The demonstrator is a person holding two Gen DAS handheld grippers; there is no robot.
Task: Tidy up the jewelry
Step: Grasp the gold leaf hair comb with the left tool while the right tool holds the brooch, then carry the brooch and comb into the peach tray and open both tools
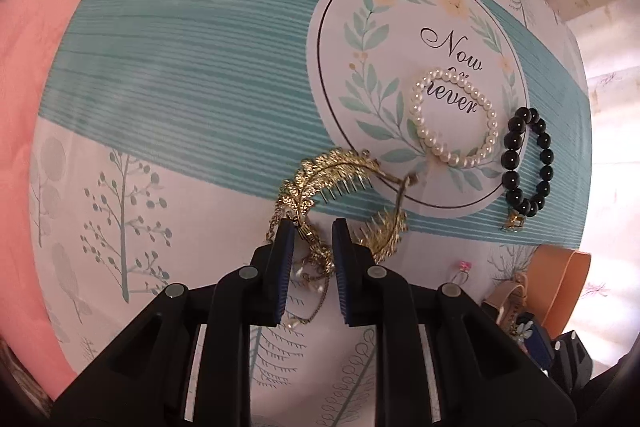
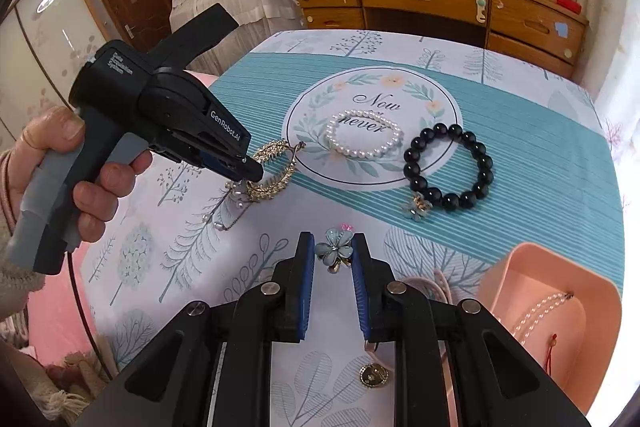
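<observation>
Left gripper (image 1: 313, 227) low over the gold leaf hair comb (image 1: 332, 175), jaws partly open and straddling its near chain end; whether they pinch it, cannot tell. Right gripper (image 2: 333, 241) jaws partly open on either side of a blue flower brooch (image 2: 333, 250), contact unclear. Pearl bracelet (image 2: 363, 139) lies on the round "Now never" print, black bead bracelet (image 2: 448, 167) just right of it. Pink tray (image 2: 560, 291) at near right holds a pearl strand (image 2: 538, 311). All on the tree-print tablecloth (image 2: 540, 131)
</observation>
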